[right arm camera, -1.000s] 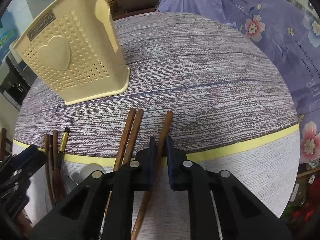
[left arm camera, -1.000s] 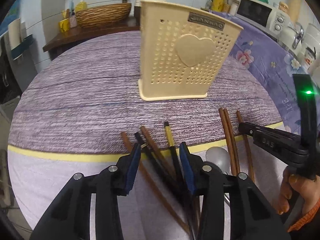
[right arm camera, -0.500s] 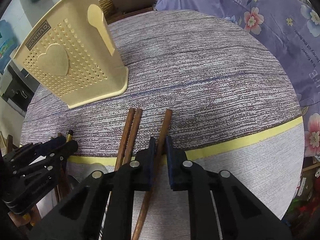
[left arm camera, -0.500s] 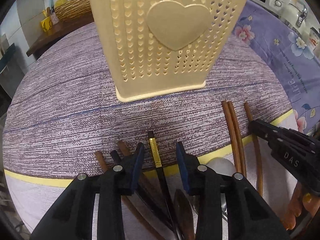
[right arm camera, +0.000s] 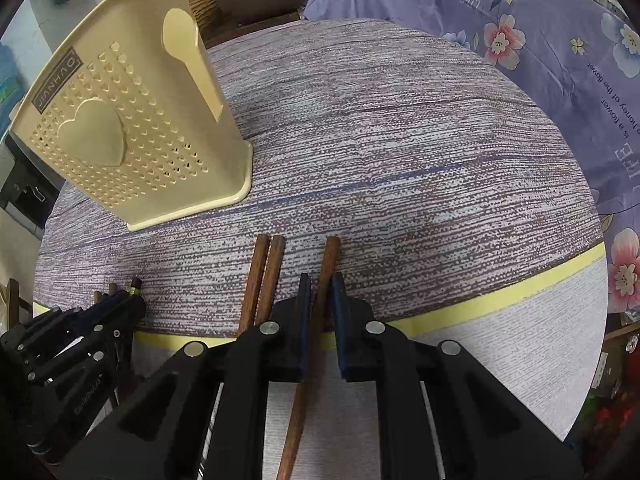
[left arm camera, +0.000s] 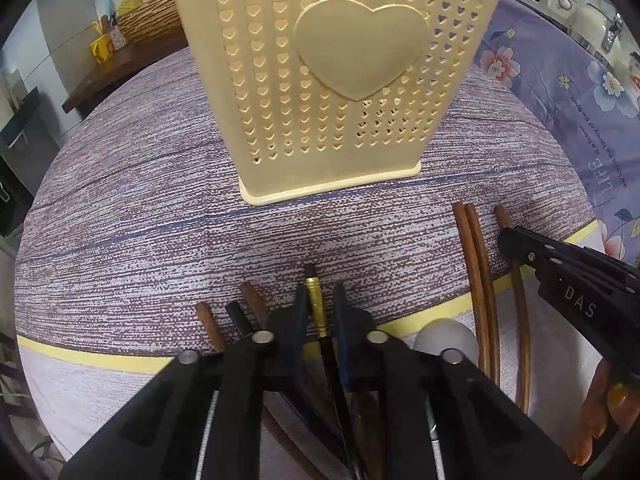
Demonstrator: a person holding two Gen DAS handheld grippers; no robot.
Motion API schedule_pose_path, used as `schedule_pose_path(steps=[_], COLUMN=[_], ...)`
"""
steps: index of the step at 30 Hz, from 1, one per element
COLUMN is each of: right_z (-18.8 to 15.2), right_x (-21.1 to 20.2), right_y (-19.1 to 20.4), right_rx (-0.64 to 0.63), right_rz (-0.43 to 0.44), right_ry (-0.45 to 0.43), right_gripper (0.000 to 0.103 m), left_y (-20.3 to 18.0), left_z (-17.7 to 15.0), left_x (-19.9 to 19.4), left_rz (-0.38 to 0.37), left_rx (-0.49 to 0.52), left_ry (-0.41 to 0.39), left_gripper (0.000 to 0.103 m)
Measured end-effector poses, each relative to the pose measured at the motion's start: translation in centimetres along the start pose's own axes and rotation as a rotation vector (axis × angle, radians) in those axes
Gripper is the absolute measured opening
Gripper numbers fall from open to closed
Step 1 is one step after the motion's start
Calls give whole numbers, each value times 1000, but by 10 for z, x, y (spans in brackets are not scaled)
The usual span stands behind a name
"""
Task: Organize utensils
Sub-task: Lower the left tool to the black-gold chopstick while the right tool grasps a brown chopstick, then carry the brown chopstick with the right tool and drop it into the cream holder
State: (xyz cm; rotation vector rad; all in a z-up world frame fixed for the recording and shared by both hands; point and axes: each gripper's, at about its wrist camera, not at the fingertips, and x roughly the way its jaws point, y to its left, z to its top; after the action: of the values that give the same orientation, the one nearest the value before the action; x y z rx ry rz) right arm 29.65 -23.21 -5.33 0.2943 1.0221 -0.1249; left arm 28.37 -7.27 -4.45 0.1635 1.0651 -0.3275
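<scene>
Straddling a gold-banded black chopstick (left arm camera: 318, 312), the left gripper (left arm camera: 320, 312) sits nearly closed round it, though contact isn't clear. To its right, the right gripper (right arm camera: 319, 312) brackets a single brown chopstick (right arm camera: 320, 304) the same way, leaving the brown pair (right arm camera: 264, 276) alone. Both sticks lie flat on the table (right arm camera: 400, 140). Farther back stands the cream heart-pattern utensil holder (left arm camera: 320, 80), probably where they're headed.

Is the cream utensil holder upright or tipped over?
Upright: the holder stands on its flat base on the tablecloth, heart panel facing the grippers.
</scene>
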Motion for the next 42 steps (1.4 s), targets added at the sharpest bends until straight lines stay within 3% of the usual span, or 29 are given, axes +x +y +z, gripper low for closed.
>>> schedule_pose_path(steps=[6, 11, 16, 21, 29, 38, 42], right_z=[2, 6, 10, 23, 34, 34, 49], right_x=[1, -7, -38, -93, -157, -174, -192], right_y=[-6, -13, -21, -28, -31, -35, -33], right_rx=[26, 57, 39, -14, -107, -152, -163], right_rz=[17, 76, 165, 211, 223, 214, 185], right_ry=[-14, -38, -102, -233, -373, -403, -465], right_gripper=[8, 8, 8, 8, 8, 8, 8], left_y=[8, 8, 19, 43, 62, 94, 102], left_z=[2, 1, 2, 4, -5, -10, 2], left_x=[-1, -14, -58, -114, -176, -198, -214], left_rz=[-32, -44, -61, -100, -46, 3, 21], left_rx=[-38, -47, -54, -111, -134, -190, -202], left_ry=[-4, -53, -159, -271, -408, -486, -531], left_gripper=[9, 8, 8, 8, 8, 8, 8])
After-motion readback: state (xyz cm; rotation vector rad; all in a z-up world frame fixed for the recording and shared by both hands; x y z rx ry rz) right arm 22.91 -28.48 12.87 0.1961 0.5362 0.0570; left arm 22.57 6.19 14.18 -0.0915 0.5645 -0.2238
